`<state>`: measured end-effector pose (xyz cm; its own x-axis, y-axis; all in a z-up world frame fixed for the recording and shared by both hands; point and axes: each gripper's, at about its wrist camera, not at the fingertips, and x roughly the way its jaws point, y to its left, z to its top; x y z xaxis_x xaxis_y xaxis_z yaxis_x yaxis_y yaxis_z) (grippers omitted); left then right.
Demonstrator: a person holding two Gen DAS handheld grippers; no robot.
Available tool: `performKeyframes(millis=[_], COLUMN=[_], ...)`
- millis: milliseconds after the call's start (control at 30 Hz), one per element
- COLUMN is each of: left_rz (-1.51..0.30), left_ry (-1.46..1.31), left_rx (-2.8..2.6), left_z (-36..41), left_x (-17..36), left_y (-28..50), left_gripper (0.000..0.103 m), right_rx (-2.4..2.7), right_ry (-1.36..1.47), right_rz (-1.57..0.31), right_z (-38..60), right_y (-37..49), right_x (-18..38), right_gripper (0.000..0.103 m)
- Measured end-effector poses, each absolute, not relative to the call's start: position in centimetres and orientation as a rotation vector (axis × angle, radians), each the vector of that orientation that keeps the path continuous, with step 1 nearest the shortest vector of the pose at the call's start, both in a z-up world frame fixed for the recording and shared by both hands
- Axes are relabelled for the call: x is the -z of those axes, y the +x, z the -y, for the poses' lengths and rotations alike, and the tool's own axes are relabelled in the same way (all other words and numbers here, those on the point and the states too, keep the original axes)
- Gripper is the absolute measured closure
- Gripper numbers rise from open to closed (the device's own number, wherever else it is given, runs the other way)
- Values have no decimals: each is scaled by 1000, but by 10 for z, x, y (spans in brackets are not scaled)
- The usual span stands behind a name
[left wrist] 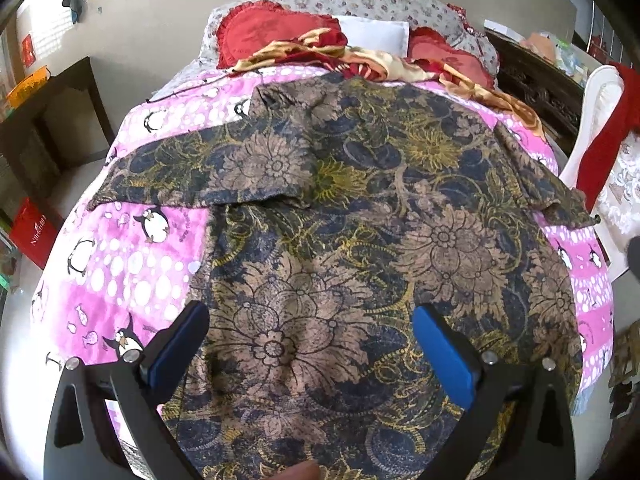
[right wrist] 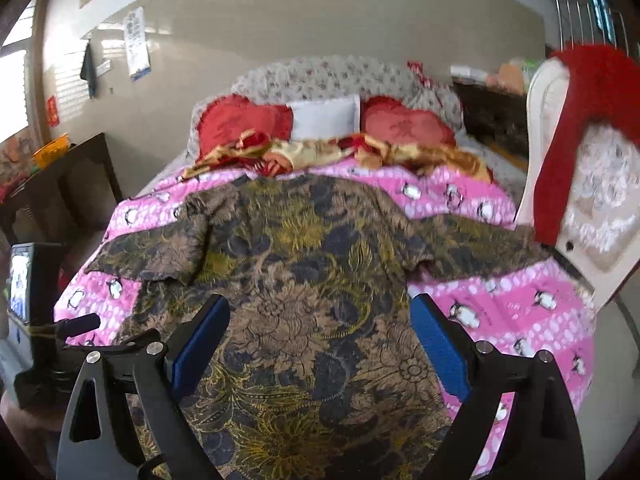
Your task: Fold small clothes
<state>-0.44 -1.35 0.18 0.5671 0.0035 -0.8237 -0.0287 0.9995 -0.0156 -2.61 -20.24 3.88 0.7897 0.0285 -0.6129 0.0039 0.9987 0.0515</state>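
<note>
A lived-in home bedroom: a bed (right wrist: 520, 320) spread with a pink penguin quilt (left wrist: 120, 264), red frilled pillows (right wrist: 236, 120) and a white pillow (right wrist: 324, 118) against a floral headboard (right wrist: 320, 74), dark wooden furniture (left wrist: 60, 120) alongside, a calendar (right wrist: 136, 44) on the wall.

Shirt (left wrist: 340, 240) dark blue, tan, yellow floral; quilt (left wrist: 132, 264) pink, white dots, penguins; far pillows (right wrist: 240, 120) red.
</note>
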Motion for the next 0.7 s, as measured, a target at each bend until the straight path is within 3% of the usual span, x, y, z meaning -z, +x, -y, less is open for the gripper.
performKeyframes(millis=[233, 700], left_rz=[-978, -1010], left_ry=[-15, -6], left_rx=[-23, -19], left_z=[17, 23], left_x=[4, 20], left_y=[0, 25], left_gripper=[0, 0], right_rx=[22, 9], right_ry=[30, -11], right_rz=[-767, -814], right_z=[203, 187], right_y=[-9, 12], right_x=[-15, 0], right_gripper=[29, 31])
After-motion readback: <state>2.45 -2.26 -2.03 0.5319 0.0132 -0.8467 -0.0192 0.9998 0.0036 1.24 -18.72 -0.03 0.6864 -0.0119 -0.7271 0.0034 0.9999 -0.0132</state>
